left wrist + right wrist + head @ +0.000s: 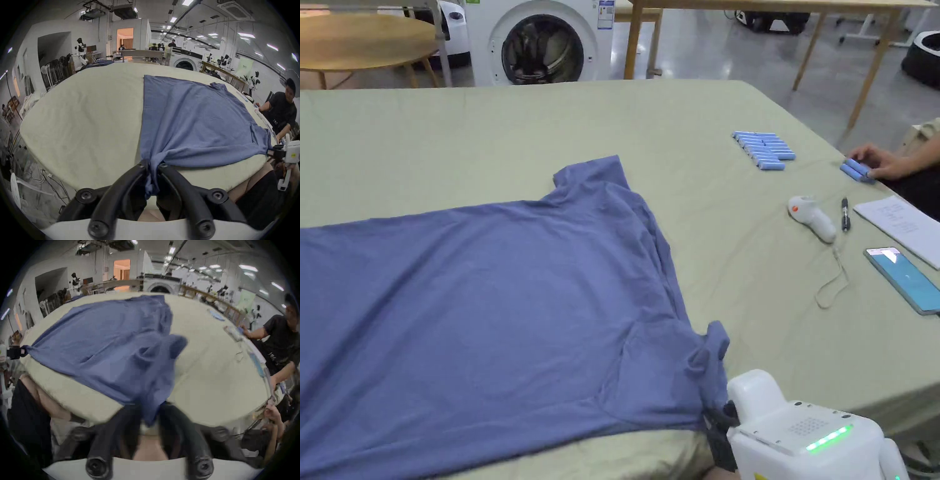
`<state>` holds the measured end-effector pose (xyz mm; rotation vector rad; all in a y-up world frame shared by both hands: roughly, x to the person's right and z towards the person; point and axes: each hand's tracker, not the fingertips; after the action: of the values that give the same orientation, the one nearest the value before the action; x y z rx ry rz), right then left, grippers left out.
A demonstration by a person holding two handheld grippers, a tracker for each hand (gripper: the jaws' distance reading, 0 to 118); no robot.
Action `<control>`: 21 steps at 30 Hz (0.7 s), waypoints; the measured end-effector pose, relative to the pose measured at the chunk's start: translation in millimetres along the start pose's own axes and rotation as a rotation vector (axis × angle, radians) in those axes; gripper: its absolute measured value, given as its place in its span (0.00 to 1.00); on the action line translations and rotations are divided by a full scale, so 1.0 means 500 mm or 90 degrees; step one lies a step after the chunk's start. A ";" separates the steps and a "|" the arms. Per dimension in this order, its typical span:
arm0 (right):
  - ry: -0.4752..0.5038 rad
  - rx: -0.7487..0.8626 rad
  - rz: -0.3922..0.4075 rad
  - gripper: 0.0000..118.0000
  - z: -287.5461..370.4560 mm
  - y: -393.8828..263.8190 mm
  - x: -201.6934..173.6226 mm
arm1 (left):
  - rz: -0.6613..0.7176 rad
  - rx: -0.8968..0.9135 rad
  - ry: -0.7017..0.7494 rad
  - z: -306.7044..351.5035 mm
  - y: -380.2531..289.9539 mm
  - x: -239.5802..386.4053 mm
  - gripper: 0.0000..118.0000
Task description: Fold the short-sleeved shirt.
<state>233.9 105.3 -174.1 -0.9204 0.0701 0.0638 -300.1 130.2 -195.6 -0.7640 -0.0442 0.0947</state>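
- Lying flat and single-layered on the cloth-covered table, the blue short-sleeved shirt shows no fold yet; judged stage: spreading and straightening along the near edge, all folds still to come.
- Left gripper: jaws closed together on a bunched corner of the shirt's hem end, at the table's near edge; cloth hangs down between the jaws.
- Right gripper: jaws pinched on the shirt near the lower sleeve at the shoulder end; the right gripper view is blurred, so the exact seam held is probably the sleeve edge, not certain.
- Near edge of the shirt runs taut between the two grips; the far sleeve lies flat, the near sleeve is crumpled and partly turned over.
- Remaining, as judged: smooth the near sleeve, fold the sleeves inward, fold the body.
- Items to the right, well apart from the shirt: row of blue cylinders, white handheld device with a cord, black marker, phone, paper sheet.
- Another person's hand rests by two more blue cylinders at the table's right edge.
- Washing machine and wooden tables stand beyond.
- Obstruction: none on the cloth beside the shirt; ample room on the far side.
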 end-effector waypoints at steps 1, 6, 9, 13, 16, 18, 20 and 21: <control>-0.021 0.018 0.006 0.06 0.012 0.000 -0.009 | 0.001 -0.001 0.001 0.001 -0.002 0.000 0.03; -0.008 0.058 -0.011 0.05 0.057 0.003 -0.018 | -0.006 -0.006 -0.001 0.012 -0.001 -0.006 0.03; -0.020 0.085 -0.009 0.06 0.089 0.020 -0.013 | -0.025 -0.011 -0.001 0.012 0.018 -0.017 0.03; -0.025 0.113 0.011 0.06 0.122 0.077 0.004 | -0.044 -0.005 -0.013 0.010 0.072 -0.032 0.03; -0.038 0.119 0.064 0.05 0.116 0.139 0.020 | -0.065 -0.003 -0.022 -0.005 0.138 -0.044 0.03; -0.052 0.113 0.093 0.05 0.106 0.191 0.018 | -0.070 -0.004 -0.033 -0.020 0.191 -0.047 0.03; -0.046 0.114 0.104 0.05 0.086 0.244 0.030 | -0.075 -0.004 -0.047 -0.056 0.238 -0.052 0.03; -0.042 0.113 0.111 0.05 0.067 0.271 0.038 | -0.079 -0.015 -0.047 -0.083 0.260 -0.053 0.03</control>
<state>242.4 214.3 -262.9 -0.7328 0.0938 0.2460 -332.5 192.4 -315.7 -0.7790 -0.1622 0.0040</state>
